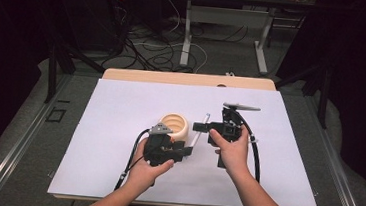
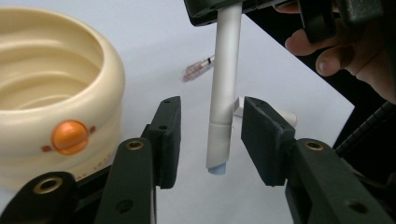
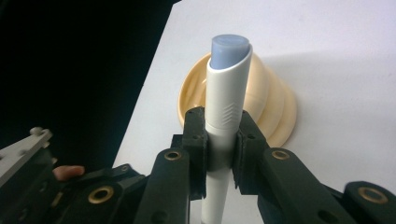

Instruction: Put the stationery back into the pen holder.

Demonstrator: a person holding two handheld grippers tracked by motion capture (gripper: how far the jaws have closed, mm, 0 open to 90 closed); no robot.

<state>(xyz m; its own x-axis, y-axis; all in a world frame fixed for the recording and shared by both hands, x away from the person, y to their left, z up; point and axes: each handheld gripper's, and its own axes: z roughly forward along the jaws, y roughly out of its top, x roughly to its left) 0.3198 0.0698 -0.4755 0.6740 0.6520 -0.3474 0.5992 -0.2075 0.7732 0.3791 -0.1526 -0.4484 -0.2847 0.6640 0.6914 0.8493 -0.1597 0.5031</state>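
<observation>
A white pen (image 1: 195, 138) with a blue-grey end runs between the two grippers. My right gripper (image 3: 223, 135) is shut on the barrel of the pen (image 3: 226, 84), whose end points toward the cream ribbed cup (image 3: 275, 107). My left gripper (image 2: 212, 112) is open; the pen (image 2: 225, 70) hangs between its jaws with a gap on each side. The cup (image 2: 46, 93), with an orange button on its side, stands just left of those jaws. In the high view the left gripper (image 1: 182, 150) sits in front of the cup (image 1: 175, 126) and the right gripper (image 1: 202, 127) to the cup's right.
A white sheet (image 1: 120, 107) covers the table. A small clear piece with red marks (image 2: 198, 69) lies on it beyond the pen, and a white cap-like piece (image 2: 289, 116) behind the right-hand jaw. Cables and table legs are on the floor beyond the far edge.
</observation>
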